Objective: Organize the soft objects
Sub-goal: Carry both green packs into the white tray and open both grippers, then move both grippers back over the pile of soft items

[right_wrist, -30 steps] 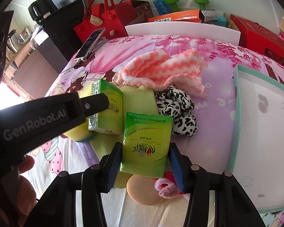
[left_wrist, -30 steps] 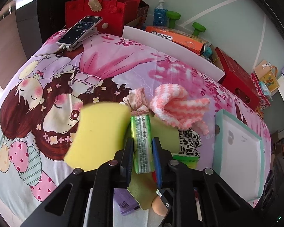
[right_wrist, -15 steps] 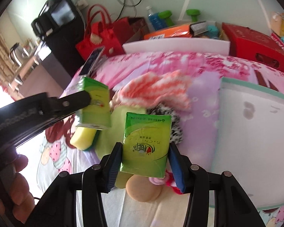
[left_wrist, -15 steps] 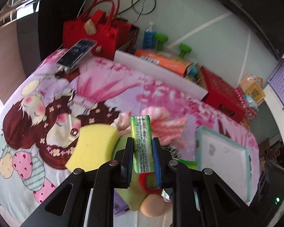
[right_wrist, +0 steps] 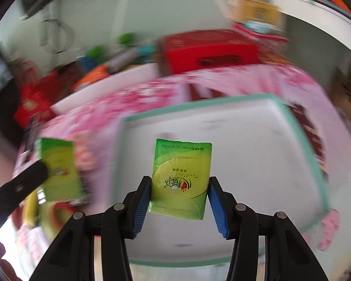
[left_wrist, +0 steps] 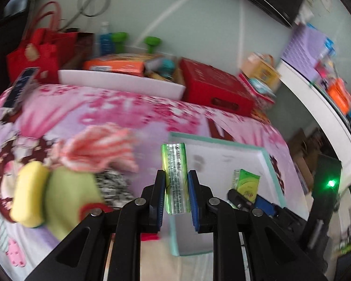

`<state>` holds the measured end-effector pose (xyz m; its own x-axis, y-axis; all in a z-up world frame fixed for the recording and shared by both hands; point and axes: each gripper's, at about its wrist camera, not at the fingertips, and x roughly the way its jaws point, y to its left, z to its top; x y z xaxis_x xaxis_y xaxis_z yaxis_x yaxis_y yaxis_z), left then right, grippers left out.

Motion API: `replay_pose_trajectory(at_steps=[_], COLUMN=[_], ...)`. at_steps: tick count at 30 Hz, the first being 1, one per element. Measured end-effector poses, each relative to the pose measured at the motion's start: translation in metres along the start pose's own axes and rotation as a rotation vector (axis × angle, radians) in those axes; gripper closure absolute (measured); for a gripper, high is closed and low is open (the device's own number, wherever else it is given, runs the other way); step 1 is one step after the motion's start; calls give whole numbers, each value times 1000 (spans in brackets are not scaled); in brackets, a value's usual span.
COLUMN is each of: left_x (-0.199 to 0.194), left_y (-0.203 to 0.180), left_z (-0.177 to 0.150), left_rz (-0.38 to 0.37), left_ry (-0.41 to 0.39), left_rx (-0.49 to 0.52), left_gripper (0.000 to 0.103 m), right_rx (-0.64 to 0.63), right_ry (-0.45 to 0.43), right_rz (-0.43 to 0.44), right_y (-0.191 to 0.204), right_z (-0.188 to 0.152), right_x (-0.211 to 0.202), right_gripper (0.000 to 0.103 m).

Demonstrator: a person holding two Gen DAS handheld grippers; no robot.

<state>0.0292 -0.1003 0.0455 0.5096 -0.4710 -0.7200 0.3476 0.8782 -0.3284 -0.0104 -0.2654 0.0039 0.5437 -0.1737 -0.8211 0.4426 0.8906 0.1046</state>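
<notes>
My left gripper (left_wrist: 175, 187) jaws clamping one tissue pack (left_wrist: 175, 178) beside the white tray (left_wrist: 264, 154), right gripper (right_wrist: 179, 201) jaws pinching a second tissue pack (right_wrist: 181, 178) above that tray

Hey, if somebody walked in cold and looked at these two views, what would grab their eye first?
Probably the two bright green tissue packs, one pinched edge-on in the left gripper, the other held face-up in the right gripper above the white tray with a mint rim. Next, the loud pink cartoon bedsheet under everything, and the heap of soft things at left: a pink striped cloth and a yellow sponge.
</notes>
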Motion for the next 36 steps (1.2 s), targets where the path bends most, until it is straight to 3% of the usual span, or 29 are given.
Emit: replay_pose_trajectory(at_steps=[3, 8, 13, 20, 24, 29, 33, 36], left_x=[16, 37, 50, 59, 56, 48, 42, 33], left_y=[-20, -52, -72, -74, -67, -56, -39, -18], left_z=[-6, -21, -35, -41, -36, -29, -22, -13], left_rz=[-43, -108, -142, -122, -94, -97, -50, 8], left_ry=[36, 95, 127, 162, 142, 117, 80, 35], left_rx=[47, 129, 179, 193, 184, 147, 100, 36], left_gripper=[83, 83, 83, 79, 37, 25, 14, 8], right_rx=[77, 166, 189, 200, 176, 149, 138, 140], right_ry=[2, 0, 13, 37, 42, 50, 54, 39], right_rz=[-86, -153, -196, -233, -237, -219, -197, -189], right_y=[-39, -77, -95, -101, -94, -85, -79, -74], right_z=[-2, -4, -10, -12, -11, -11, -13, -13], right_x=[3, 5, 7, 8, 8, 9, 11, 8], right_gripper=[51, 51, 51, 49, 33, 17, 3, 0])
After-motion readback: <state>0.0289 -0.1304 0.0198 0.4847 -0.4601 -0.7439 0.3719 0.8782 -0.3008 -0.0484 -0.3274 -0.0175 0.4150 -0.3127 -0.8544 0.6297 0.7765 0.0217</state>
